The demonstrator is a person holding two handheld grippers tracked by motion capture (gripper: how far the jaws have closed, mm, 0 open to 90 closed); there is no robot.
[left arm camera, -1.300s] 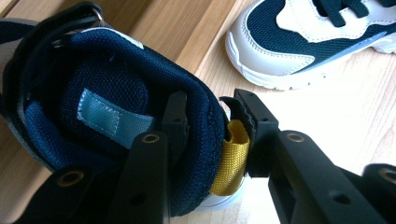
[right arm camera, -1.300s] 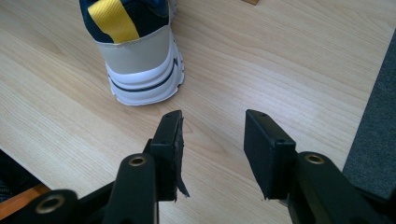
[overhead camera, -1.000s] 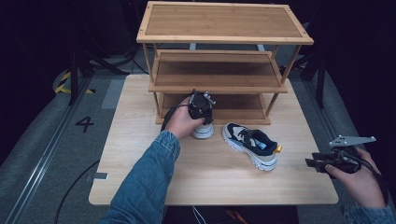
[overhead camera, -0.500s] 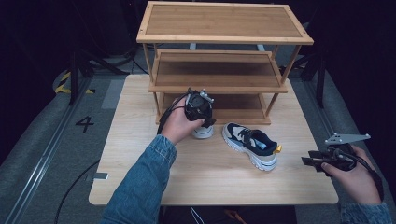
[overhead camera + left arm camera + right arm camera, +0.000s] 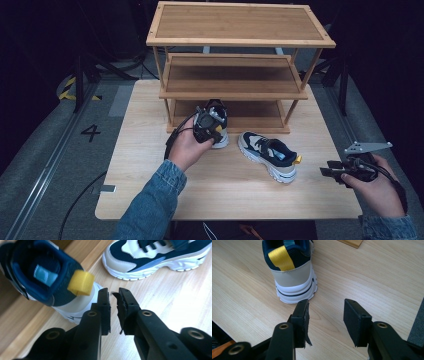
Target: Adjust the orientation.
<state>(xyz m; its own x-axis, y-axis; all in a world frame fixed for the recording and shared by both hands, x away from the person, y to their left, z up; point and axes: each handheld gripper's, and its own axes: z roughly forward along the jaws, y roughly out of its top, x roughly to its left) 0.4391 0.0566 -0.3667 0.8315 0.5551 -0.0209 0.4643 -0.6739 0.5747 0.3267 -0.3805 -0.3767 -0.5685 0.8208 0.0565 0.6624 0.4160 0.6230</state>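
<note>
A light wooden tabletop (image 5: 150, 165) carries a three-tier wooden shoe rack (image 5: 235, 65) at its far side. Two navy, white and beige sneakers sit in front of the rack. The first sneaker (image 5: 220, 125) stands at the rack's bottom shelf, heel toward the person, toe pointing in under the shelf. The left gripper (image 5: 113, 293) hovers just beside its heel, below the yellow pull tab (image 5: 80, 282) — jaws narrowed to a slim gap, holding nothing. The second sneaker (image 5: 267, 156) lies on the open tabletop with its long axis diagonal, toe toward the rack and heel with yellow tab toward the right gripper (image 5: 325, 308). That gripper sits near the tabletop's right edge, apart from the heel, jaws spread wide and empty.
</note>
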